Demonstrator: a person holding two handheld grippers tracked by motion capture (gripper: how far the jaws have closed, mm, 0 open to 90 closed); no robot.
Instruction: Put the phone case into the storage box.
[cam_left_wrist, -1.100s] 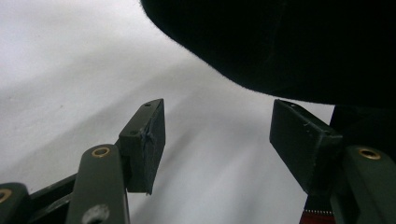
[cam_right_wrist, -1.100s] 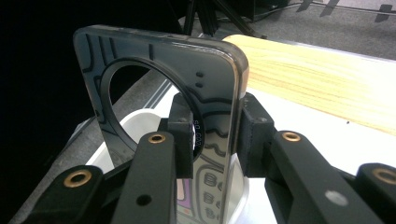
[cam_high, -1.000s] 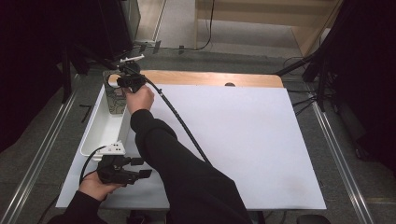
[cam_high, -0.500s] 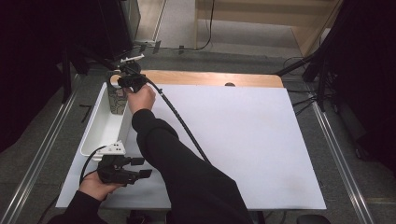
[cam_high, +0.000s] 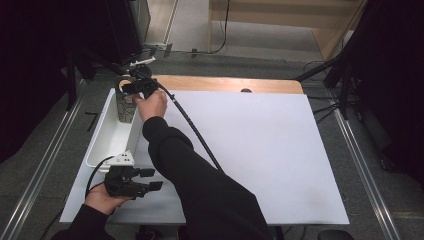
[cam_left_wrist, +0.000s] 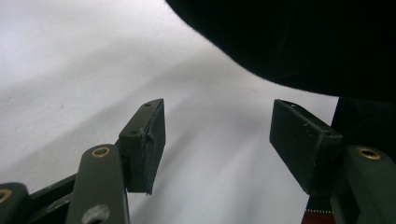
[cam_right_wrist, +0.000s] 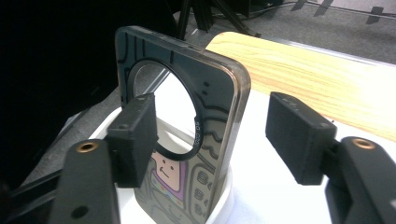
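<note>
Both grippers gaping, empty | phone case (cam_right_wrist: 187, 140) upright at far end of white bin (cam_high: 107, 137) | my right gripper (cam_right_wrist: 219, 140) straddles its edge: I'd centre, close gently, lift straight | left gripper (cam_left_wrist: 217, 140) idles over white mat (cam_left_wrist: 70, 70).

Glossy printed plastic phone case (cam_right_wrist: 212, 140)

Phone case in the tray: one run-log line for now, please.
right gripper: open, astride phone case | case: upright in white tray | left gripper: open, idle

Open tool (cam_right_wrist: 210, 140) around upright patterned case (cam_right_wrist: 187, 126) in white bin (cam_right_wrist: 224, 196).
</note>
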